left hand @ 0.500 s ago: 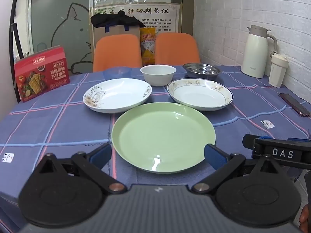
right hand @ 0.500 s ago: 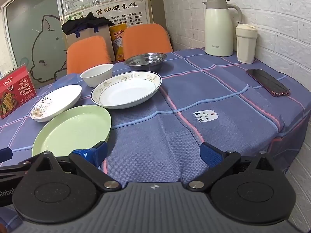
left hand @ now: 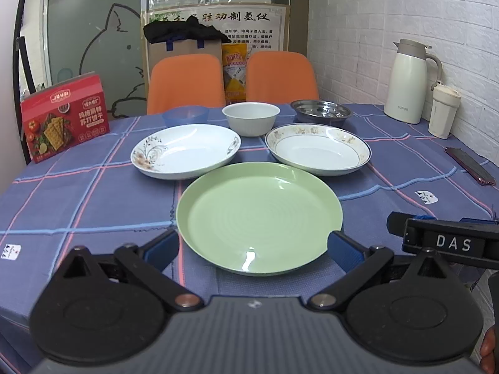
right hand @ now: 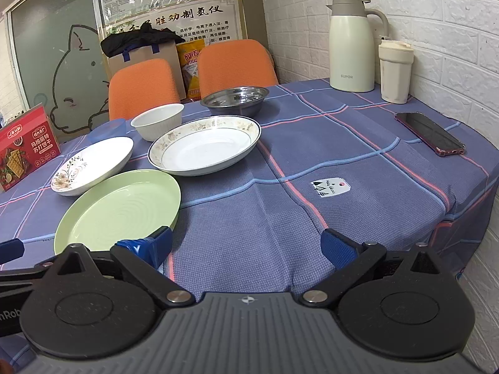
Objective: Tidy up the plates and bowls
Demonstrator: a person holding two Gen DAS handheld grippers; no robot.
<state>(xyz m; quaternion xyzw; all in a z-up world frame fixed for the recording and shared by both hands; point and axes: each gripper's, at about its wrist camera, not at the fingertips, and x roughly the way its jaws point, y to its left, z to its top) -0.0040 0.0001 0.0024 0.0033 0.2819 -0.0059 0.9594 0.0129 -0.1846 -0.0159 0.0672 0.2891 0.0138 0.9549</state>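
Both grippers hang low over the near edge of the table, jaws spread wide and holding nothing. Just ahead of the left gripper (left hand: 252, 244), the green plate (left hand: 259, 215) lies flat between its blue fingertips (left hand: 162, 247), the right tip overlapping the plate's near rim. The right gripper (right hand: 246, 246) has bare cloth ahead of it, and the same green plate (right hand: 121, 208) sits by its left fingertip.

Beyond the green plate lie two white plates, a flowered plate (left hand: 185, 151) ahead to the left and a gold-rimmed plate (left hand: 318, 149) ahead to the right. Further ahead stand a blue bowl (left hand: 185, 115), a white bowl (left hand: 251, 118) and a steel bowl (left hand: 321, 112).

Only the left view shows the right gripper's side, marked DAS, at its right edge. The right view shows the dark phone (right hand: 430, 132) whole; in the left view it is only a foreshortened strip at the far right. It also shows the blue bowl mostly hidden behind the white bowl.

A blue checked tablecloth (right hand: 312, 218) covers the table. To the far left stands a red cracker box (left hand: 65, 117); far right, by a white brick wall (right hand: 436, 15), a cream jug (right hand: 351, 45) and a cream tumbler (right hand: 394, 71). Two orange chairs (left hand: 184, 84) stand behind the table, with a paper bag, a yellow packet, a poster and a glass panel with a cat drawing beyond.
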